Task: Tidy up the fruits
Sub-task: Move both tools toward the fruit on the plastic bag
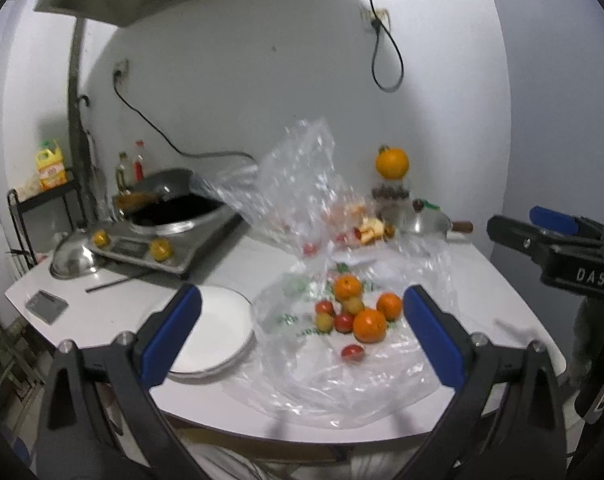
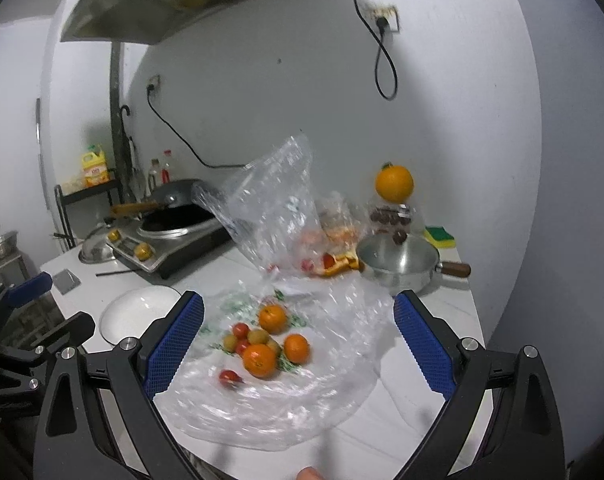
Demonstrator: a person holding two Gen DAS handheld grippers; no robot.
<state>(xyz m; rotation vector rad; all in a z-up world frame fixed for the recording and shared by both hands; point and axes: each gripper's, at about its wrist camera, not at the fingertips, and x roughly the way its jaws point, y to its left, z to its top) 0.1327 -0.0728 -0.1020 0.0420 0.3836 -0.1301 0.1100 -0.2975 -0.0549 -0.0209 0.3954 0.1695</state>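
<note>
Presently, status: both grippers hovered over the table [image 1: 502,280], nothing grasped.
Left gripper [image 1: 302,320]: jaws spread wide and empty, framing the fruit at lower centre of the left view.
Right gripper [image 2: 298,336]: jaws likewise wide apart, holding nothing, bracketing the same fruit in the right view.
Fruit [image 1: 352,314]: oranges and small tomatoes clustered at frame centre, lying on the flattened part of the bag [image 1: 302,208].
Bag: clear plastic, its far part standing up crumpled behind the fruit; probably opened out to expose the contents.
Plates [image 1: 218,328]: white stack just left of the bag, likely the destination for sorted fruit.
Pan [image 2: 398,264]: right of centre behind the bag, clear of the work area.
Judgement: sorting appeared not yet begun; the open jaws suited an approach to a single piece.
</note>
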